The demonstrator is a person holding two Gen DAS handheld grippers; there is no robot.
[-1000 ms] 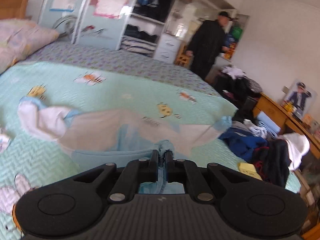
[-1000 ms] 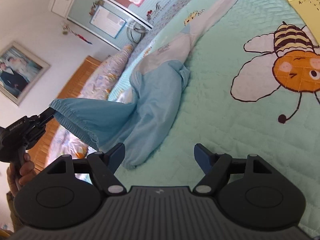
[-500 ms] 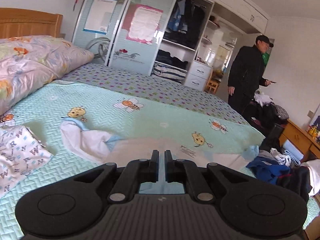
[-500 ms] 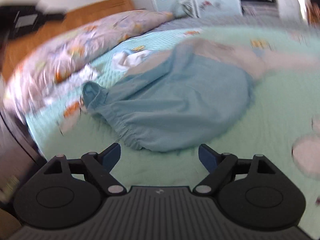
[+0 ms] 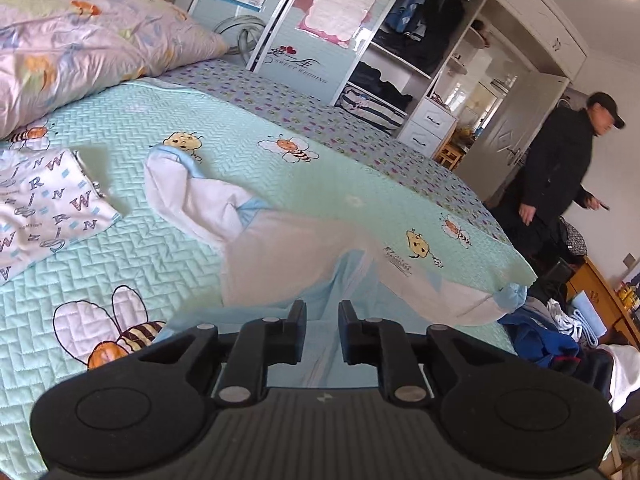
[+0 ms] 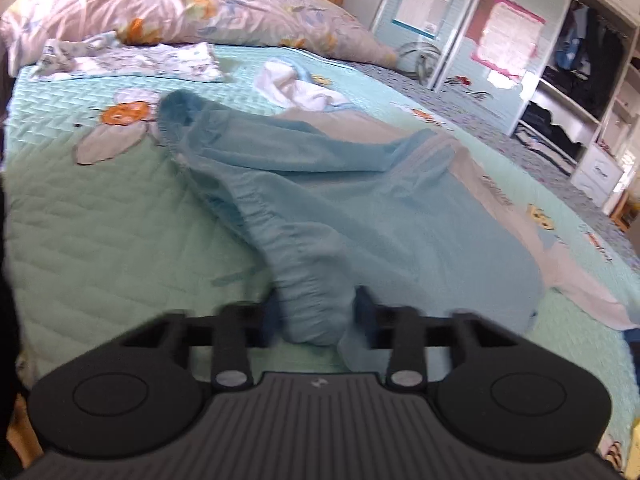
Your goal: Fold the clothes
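I read "SWEET WEDDING" on the wardrobe door (image 5: 298,66) and scattered letters on the white printed cloth (image 5: 44,208) lying on the mint bee-print bedspread (image 5: 280,184). The blue-and-white garment (image 6: 360,208) lies spread on it; my right gripper (image 6: 316,312), tilted down, has just closed, clamping the gathered waistband. My left gripper (image 5: 322,318) has just parted, with no cloth pinched between its fingers.

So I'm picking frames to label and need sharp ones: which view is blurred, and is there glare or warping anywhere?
Right wrist view: motion-smeared, worst at the right gripper and the blue garment hem between its fingers; the wardrobe is washed out by bright light. Left wrist view: sharp on the left gripper and bedspread. Both: fisheye bending at the edges.
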